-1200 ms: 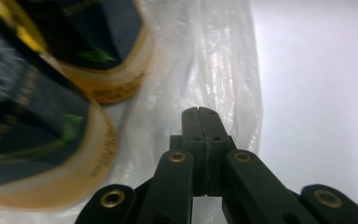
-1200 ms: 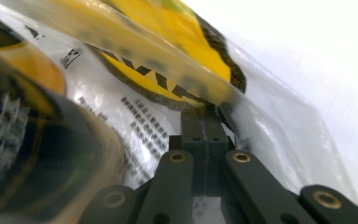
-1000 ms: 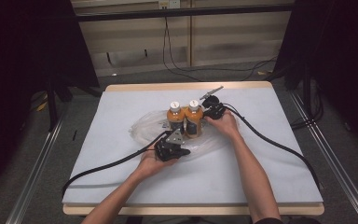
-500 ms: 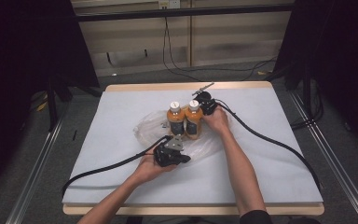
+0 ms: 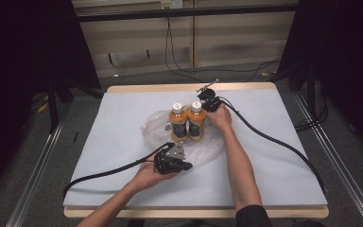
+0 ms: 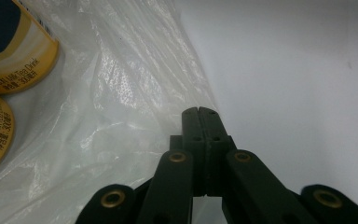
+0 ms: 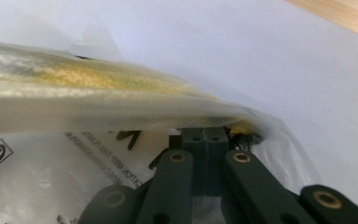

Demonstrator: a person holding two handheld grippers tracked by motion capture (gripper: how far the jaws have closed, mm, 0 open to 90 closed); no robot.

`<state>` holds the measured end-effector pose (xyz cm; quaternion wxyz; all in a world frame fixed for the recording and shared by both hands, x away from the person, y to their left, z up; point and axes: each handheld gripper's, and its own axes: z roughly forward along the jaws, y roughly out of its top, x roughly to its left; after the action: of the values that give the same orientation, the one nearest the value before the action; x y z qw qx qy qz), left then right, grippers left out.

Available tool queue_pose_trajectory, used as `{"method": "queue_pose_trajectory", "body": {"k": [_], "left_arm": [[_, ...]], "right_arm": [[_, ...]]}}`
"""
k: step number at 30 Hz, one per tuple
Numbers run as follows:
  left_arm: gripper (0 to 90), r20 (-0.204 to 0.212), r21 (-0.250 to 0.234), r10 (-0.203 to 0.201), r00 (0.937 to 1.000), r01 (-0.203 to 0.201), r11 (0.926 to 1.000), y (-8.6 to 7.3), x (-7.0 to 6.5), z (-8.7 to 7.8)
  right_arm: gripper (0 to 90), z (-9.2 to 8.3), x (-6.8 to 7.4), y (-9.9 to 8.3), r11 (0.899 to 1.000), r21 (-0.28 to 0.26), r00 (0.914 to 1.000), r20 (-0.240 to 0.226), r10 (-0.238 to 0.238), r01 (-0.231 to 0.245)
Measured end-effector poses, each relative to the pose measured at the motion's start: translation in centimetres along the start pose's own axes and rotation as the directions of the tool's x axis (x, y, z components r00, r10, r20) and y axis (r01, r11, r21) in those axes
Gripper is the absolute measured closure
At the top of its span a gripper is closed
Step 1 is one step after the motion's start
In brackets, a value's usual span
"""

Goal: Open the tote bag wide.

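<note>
Two orange drink bottles [image 5: 178,124] [image 5: 196,122] with white caps stand side by side on a clear plastic bag [image 5: 155,127] in the middle of the table. My right gripper [image 5: 203,101] is just behind the right bottle. Its jaws are shut on the bag's film [image 7: 98,93], which stretches lifted across the right gripper view from the tips [image 7: 204,135]. My left gripper [image 5: 188,166] rests at the bag's near edge. Its jaws [image 6: 199,112] are together right on the edge of the film [image 6: 121,93], and the bottles' labels [image 6: 14,51] show at the left.
A pale mat [image 5: 274,156] covers the wooden table, whose rim [image 5: 170,88] shows at the far side. Black cables trail from both grippers, one to the near left [image 5: 104,172], one to the right [image 5: 274,142]. Dark floor and metal rails surround the table.
My right gripper has shifted a little to the left and farther away behind the bottles, taking the bag's film with it. The left gripper and the bottles have stayed put.
</note>
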<state>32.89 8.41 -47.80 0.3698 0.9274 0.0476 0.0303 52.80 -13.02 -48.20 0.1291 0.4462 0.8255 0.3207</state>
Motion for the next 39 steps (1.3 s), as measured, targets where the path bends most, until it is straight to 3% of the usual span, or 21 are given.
{"method": "queue_pose_trajectory", "body": {"k": [2, 3, 9, 12, 14, 17, 20, 26, 27, 28, 30, 36, 39], "left_arm": [[90.0, -0.004, 0.019, -0.001, 1.0, 0.001, 0.9998, 0.1, 0.1, -0.1], [90.0, -0.005, -0.004, -0.007, 1.0, 0.007, 1.0, 0.0, 0.0, 0.0], [90.0, 0.003, -0.015, -0.033, 0.9995, 0.033, 0.9994, -0.1, 0.7, 0.1], [90.0, -0.001, -0.019, -0.05, 0.9987, 0.05, 0.9986, -0.1, 0.7, 0.1], [90.0, -0.003, -0.008, -0.057, 0.9984, 0.057, 0.9983, -0.1, 0.7, 0.0], [90.0, 0.004, -0.034, -0.069, 0.9976, 0.069, 0.997, -0.2, 0.9, 0.2], [90.0, -0.007, -0.032, -0.078, 0.9969, 0.078, 0.9965, -0.1, 1.2, 0.1], [89.7, -0.017, -0.083, -0.106, 0.9942, 0.104, 0.9911, 0.0, 1.6, -0.6], [89.7, -0.031, -0.072, -0.106, 0.9939, 0.103, 0.992, 0.0, 1.7, -0.9], [89.2, -0.03, -0.102, -0.115, 0.9929, 0.111, 0.9885, -0.1, 1.8, -1.0], [89.2, -0.045, -0.111, -0.116, 0.9922, 0.111, 0.9877, -0.1, 1.8, -1.4], [90.0, -0.07, -0.145, -0.14, 0.9878, 0.128, 0.981, -0.4, 2.5, -2.8], [89.6, -0.083, -0.17, -0.149, 0.9853, 0.134, 0.9762, -0.6, 2.9, -3.6]], "right_arm": [[90.0, 0.0, 0.0, 0.2, 1.0, 0.016, 0.9994, 0.028, 0.02, -0.02], [90.0, 0.0, 0.1, 0.3, 0.999, 0.018, 0.9992, 0.029, 0.027, -0.028], [90.0, -0.7, 0.4, 0.1, 0.999, 0.037, 0.9994, -0.032, -0.014, 0.015], [90.0, -1.8, 0.4, 0.1, 1.0, -0.001, 0.9979, -0.065, 0.005, -0.005], [90.0, -2.4, 0.3, 0.0, 1.0, -0.016, 0.9975, -0.07, -0.011, 0.01], [90.0, -3.6, 0.6, -0.1, 0.998, -0.058, 0.9941, -0.107, -0.018, 0.012], [90.0, -4.8, 1.0, -0.1, 0.998, -0.052, 0.9949, -0.094, -0.038, 0.033], [90.0, -6.8, 1.1, -0.7, 0.993, -0.103, 0.9918, -0.108, -0.069, 0.058], [90.0, -7.1, 1.1, -0.9, 0.992, -0.111, 0.9911, -0.111, -0.074, 0.061], [90.0, -7.4, 1.1, -1.1, 0.991, -0.116, 0.9905, -0.111, -0.081, 0.068], [90.0, -8.1, 1.1, -1.5, 0.989, -0.129, 0.99, -0.111, -0.087, 0.073], [90.0, -10.5, 1.4, -3.0, 0.979, -0.187, 0.9868, -0.12, -0.109, 0.085], [90.0, -11.1, 1.3, -4.3, 0.978, -0.186, 0.9877, -0.102, -0.118, 0.098]]}}
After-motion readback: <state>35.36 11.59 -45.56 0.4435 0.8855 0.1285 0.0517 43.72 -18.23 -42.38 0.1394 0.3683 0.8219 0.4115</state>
